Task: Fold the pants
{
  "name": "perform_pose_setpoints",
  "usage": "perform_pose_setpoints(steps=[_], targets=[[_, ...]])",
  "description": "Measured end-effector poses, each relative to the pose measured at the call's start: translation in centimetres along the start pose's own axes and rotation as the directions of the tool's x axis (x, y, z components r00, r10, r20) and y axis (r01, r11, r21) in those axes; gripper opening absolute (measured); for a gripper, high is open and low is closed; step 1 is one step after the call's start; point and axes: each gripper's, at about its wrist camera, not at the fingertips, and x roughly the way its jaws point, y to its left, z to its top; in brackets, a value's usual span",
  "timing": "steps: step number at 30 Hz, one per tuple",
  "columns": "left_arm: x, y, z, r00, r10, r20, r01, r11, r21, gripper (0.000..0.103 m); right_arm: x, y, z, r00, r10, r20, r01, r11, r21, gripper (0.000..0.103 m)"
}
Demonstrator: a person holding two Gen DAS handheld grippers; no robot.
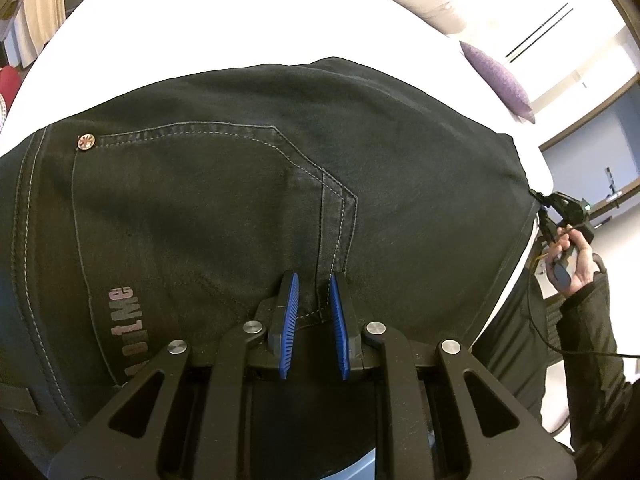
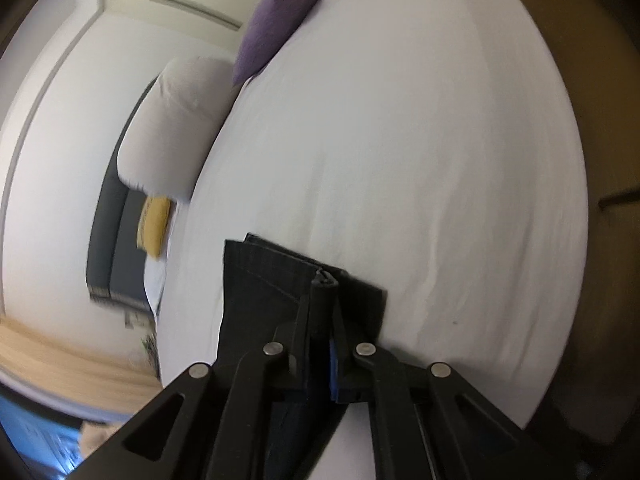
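Black jeans (image 1: 224, 184) lie spread on a white bed (image 1: 240, 20), back pocket and rivet up. My left gripper (image 1: 314, 284) is open, its blue pads either side of the pocket seam at the jeans' near edge, nothing pinched. My right gripper (image 2: 322, 284) is shut on the hem of the folded trouser legs (image 2: 260, 280) and holds it above the sheet. In the left wrist view the right gripper (image 1: 540, 202) shows at the far right, gripping the jeans' leg end, held by a hand.
A purple cushion (image 1: 498, 76) (image 2: 276, 20) and a grey pillow (image 2: 176, 124) lie at the head of the bed. A yellow cushion (image 2: 154, 224) sits by a dark headboard. Wooden floor lies beyond the bed's edge (image 2: 60, 364).
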Motion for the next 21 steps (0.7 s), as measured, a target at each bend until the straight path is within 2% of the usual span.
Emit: perform_pose_setpoints(steps=[1,2,3,4,5,6,7,8,9,10,11,12,13,15,19,20,21], targets=[[0.0,0.0,0.0,1.0,-0.001,0.002,0.001,1.0,-0.003,0.016,-0.7,0.7,0.2,0.999,-0.037,0.02,0.038,0.999,-0.039,0.025],[0.0,0.2,-0.1,1.0,-0.003,0.005,0.003,1.0,-0.006,0.016,-1.5,1.4,0.3,0.996,-0.076,0.049,0.079,0.994,-0.071,0.047],[-0.1,0.3,-0.1,1.0,-0.003,0.007,0.003,1.0,-0.005,0.016,-2.8,2.4,0.5,0.985,-0.142,0.1,0.152,0.983,-0.104,0.059],[-0.2,0.3,-0.2,1.0,-0.002,0.008,0.002,1.0,-0.003,0.016,-3.5,3.2,0.5,0.974,-0.181,0.134,0.197,0.974,-0.116,0.065],[-0.2,0.3,-0.2,1.0,-0.002,0.009,0.002,1.0,-0.004,0.016,-4.4,4.5,0.5,0.969,-0.186,0.164,0.212,0.965,-0.155,0.065],[-0.2,0.3,-0.2,1.0,-0.002,0.01,0.002,1.0,-0.005,0.016,-4.5,6.3,0.4,0.977,-0.151,0.15,0.182,0.957,-0.227,0.064],[-0.2,0.5,-0.2,1.0,-0.005,0.012,0.005,1.0,-0.008,0.016,-4.2,7.8,0.3,0.983,-0.137,0.126,0.168,0.944,-0.282,0.059],[-0.2,0.5,-0.3,1.0,-0.007,0.013,0.007,1.0,-0.009,0.016,-3.3,10.0,-0.2,0.988,-0.134,0.074,0.153,0.914,-0.377,0.056],[-0.2,0.5,-0.3,1.0,-0.007,0.014,0.007,1.0,-0.008,0.016,-1.8,12.7,-1.1,0.99,-0.141,0.001,0.123,0.862,-0.491,0.055],[-0.3,0.6,-0.3,1.0,-0.009,0.013,0.009,1.0,-0.006,0.016,-0.4,14.7,-2.1,0.986,-0.154,-0.057,0.093,0.811,-0.577,0.05],[-0.3,0.6,-0.4,1.0,-0.01,0.013,0.011,1.0,-0.006,0.016,0.8,16.2,-3.1,0.98,-0.17,-0.101,0.067,0.767,-0.638,0.039],[-0.3,0.6,-0.4,1.0,-0.012,0.013,0.012,1.0,-0.009,0.016,2.9,18.1,-4.7,0.962,-0.216,-0.169,0.03,0.695,-0.718,0.033],[-0.3,0.7,-0.4,1.0,-0.014,0.013,0.014,1.0,-0.012,0.016,4.5,19.2,-6.0,0.943,-0.26,-0.208,0.011,0.649,-0.761,0.023],[-0.4,0.8,-0.5,1.0,-0.019,0.015,0.019,1.0,-0.017,0.016,7.2,20.3,-7.7,0.911,-0.31,-0.272,-0.026,0.616,-0.787,0.02],[-0.4,1.1,-0.4,0.999,-0.031,0.013,0.031,0.999,-0.024,0.016,11.4,19.6,-9.2,0.855,-0.407,-0.321,-0.003,0.617,-0.787,0.02],[-0.5,1.2,-0.3,0.999,-0.034,0.014,0.034,0.999,-0.026,0.016,12.3,19.2,-9.4,0.846,-0.423,-0.324,0.003,0.613,-0.79,0.016],[-0.5,1.4,-0.3,0.999,-0.037,0.015,0.038,0.999,-0.028,0.016,13.3,18.7,-9.4,0.847,-0.437,-0.302,0.022,0.597,-0.802,0.012]])
